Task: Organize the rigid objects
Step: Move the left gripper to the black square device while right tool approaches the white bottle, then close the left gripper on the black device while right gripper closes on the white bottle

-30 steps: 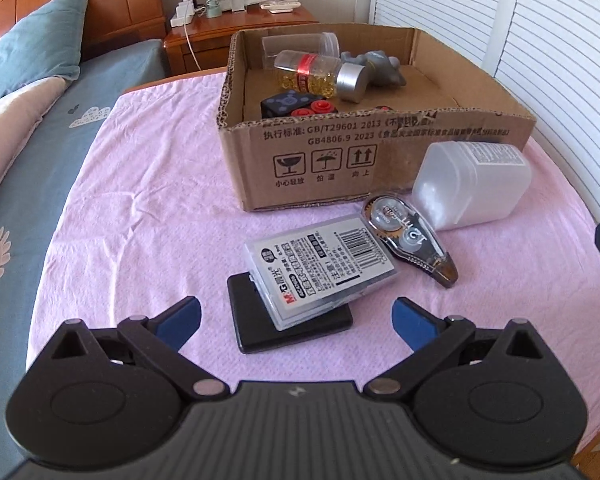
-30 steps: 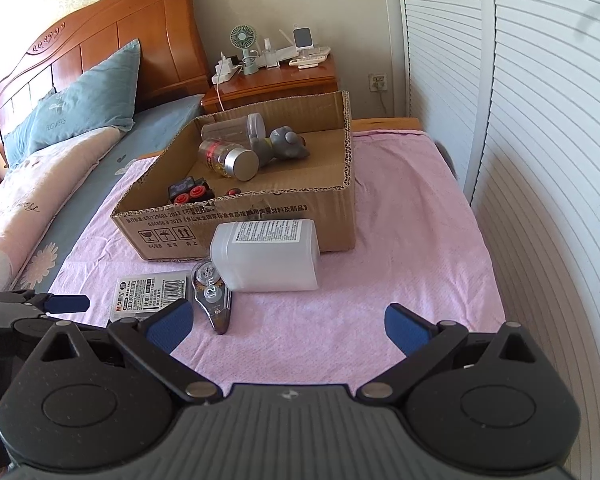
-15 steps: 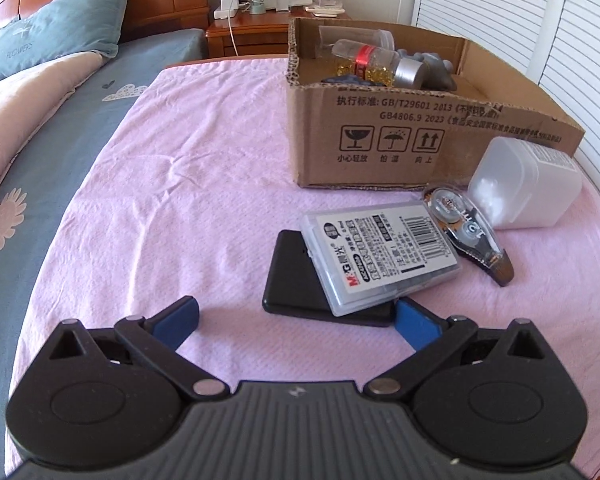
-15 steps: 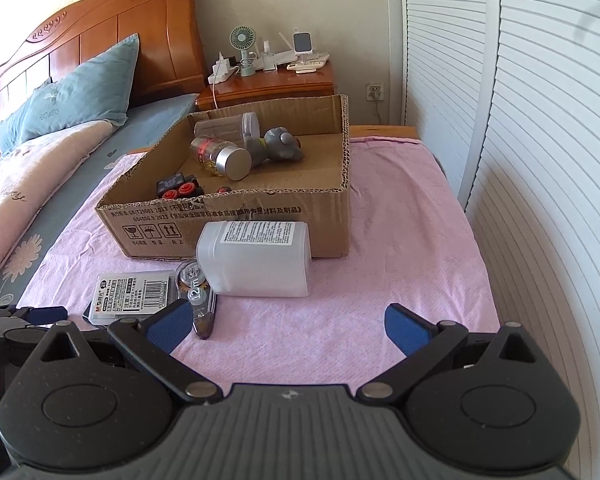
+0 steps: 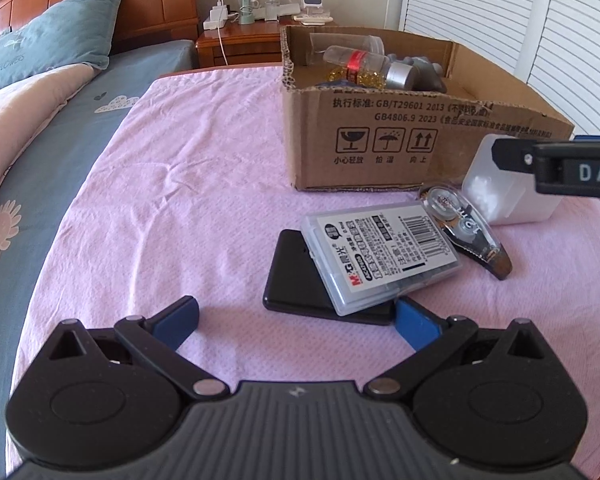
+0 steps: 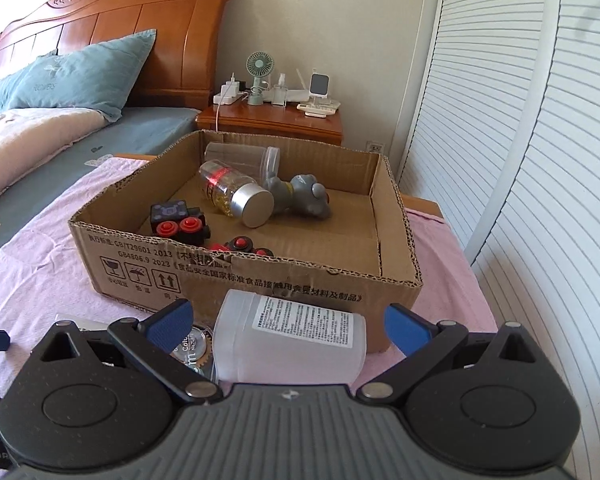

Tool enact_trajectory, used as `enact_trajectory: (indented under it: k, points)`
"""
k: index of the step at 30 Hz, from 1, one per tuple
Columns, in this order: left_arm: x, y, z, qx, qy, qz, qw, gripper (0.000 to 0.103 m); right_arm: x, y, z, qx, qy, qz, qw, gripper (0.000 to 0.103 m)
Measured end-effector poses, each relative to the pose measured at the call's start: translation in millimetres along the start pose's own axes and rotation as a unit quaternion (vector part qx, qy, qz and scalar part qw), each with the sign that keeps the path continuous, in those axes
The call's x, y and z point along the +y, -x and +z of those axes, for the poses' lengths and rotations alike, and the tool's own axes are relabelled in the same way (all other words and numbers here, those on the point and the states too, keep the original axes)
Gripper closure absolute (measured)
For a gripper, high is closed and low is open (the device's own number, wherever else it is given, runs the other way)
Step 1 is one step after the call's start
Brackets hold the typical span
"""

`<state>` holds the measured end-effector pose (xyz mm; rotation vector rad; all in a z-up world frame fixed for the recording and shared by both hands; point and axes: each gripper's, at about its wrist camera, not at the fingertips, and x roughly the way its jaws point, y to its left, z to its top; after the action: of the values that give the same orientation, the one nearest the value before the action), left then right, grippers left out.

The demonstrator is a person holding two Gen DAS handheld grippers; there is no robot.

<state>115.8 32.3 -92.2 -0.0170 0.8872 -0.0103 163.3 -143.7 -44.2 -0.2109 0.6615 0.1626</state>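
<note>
A cardboard box (image 5: 400,132) (image 6: 260,276) stands on the pink cloth. In front of it lie a white plastic bottle (image 6: 292,344) (image 5: 504,196) on its side, a correction tape dispenser (image 5: 468,232), a clear refill case (image 5: 384,256) and a black flat case (image 5: 300,280) under it. My left gripper (image 5: 300,318) is open, just short of the black case, its right finger beside the case's corner. My right gripper (image 6: 288,320) is open with the white bottle between its fingers; it also shows in the left wrist view (image 5: 560,168).
The box holds a capsule bottle (image 6: 236,196), a clear jar (image 6: 240,160), a grey toy (image 6: 304,200) and black blocks with red buttons (image 6: 180,224). A bed (image 5: 40,128) lies left, a nightstand (image 6: 276,124) behind, slatted doors (image 6: 540,160) right.
My left gripper has swung left and come closer to the black case. My right gripper has moved forward and down until the white bottle lies between its fingers.
</note>
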Motion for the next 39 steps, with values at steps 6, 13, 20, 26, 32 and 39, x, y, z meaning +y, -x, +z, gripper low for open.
enact_trajectory:
  k: [6, 13, 20, 26, 32, 39]
  points:
    - [1.2, 0.8, -1.1, -0.004, -0.002, -0.003, 1.0000, 0.000, -21.6, -7.7, -12.3, 0.022, -0.028, -0.014, 0.999, 0.000]
    - [1.0, 1.4, -2.9, -0.010, -0.002, -0.002, 0.9999, 0.000, -55.8, -7.0, -32.6, 0.054, -0.050, -0.033, 0.997, 0.000]
    - [1.3, -0.3, -3.8, -0.029, -0.020, -0.014, 0.9993, 0.000, -57.2, -21.7, -53.7, 0.095, -0.052, -0.020, 0.994, 0.000]
    - [3.1, -4.7, 1.3, -0.033, -0.048, -0.040, 0.9975, 0.000, -60.5, -18.2, -61.3, 0.081, -0.062, -0.007, 0.995, 0.000]
    - [-8.5, -4.7, 8.7, -0.040, -0.065, -0.055, 0.9955, 0.028, -59.9, -17.0, -62.3, 0.076, -0.065, -0.010, 0.995, 0.000]
    - [-7.9, 4.0, 2.8, -0.032, -0.076, -0.062, 0.9947, 0.034, -60.4, -15.9, -62.8, 0.075, -0.064, -0.008, 0.995, 0.000]
